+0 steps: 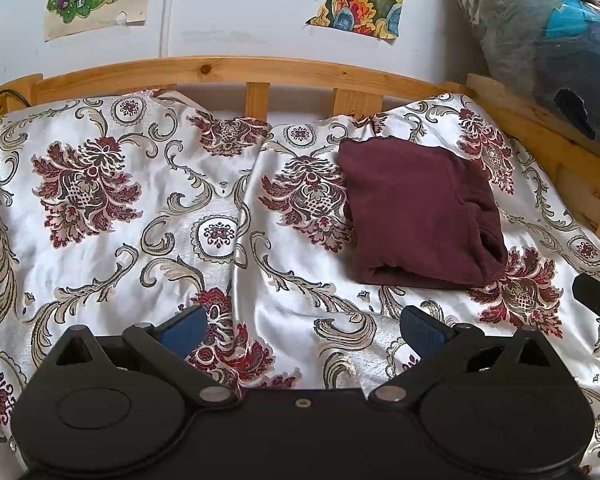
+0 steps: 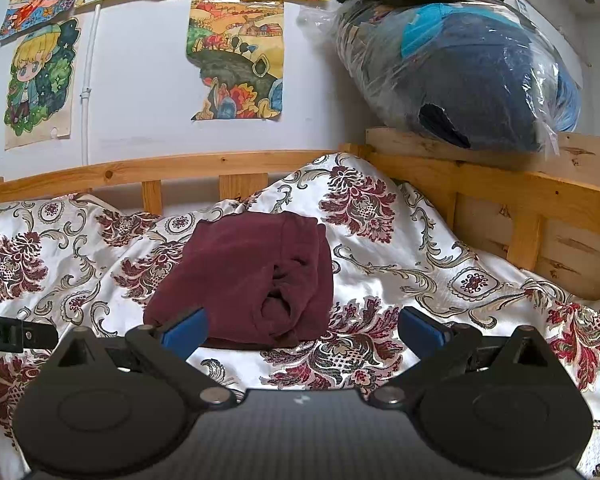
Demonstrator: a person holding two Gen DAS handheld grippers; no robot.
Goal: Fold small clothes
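Observation:
A maroon garment (image 1: pixel 420 212) lies folded into a compact rectangle on the flowered satin bedspread (image 1: pixel 140 208), toward the right side of the bed. My left gripper (image 1: pixel 304 326) hovers open over the spread, below and left of the garment, holding nothing. In the right wrist view the same maroon garment (image 2: pixel 252 276) sits just beyond my right gripper (image 2: pixel 304 328), which is open and empty, its left blue pad (image 2: pixel 184 330) close to the garment's near edge. The black body of the right gripper (image 1: pixel 598 306) shows at the left view's right edge.
A wooden bed rail (image 1: pixel 236 70) runs along the back and a wooden side rail (image 2: pixel 500 200) along the right. A plastic bag of clothes (image 2: pixel 460 72) rests on the right rail. Drawings (image 2: pixel 236 56) hang on the white wall.

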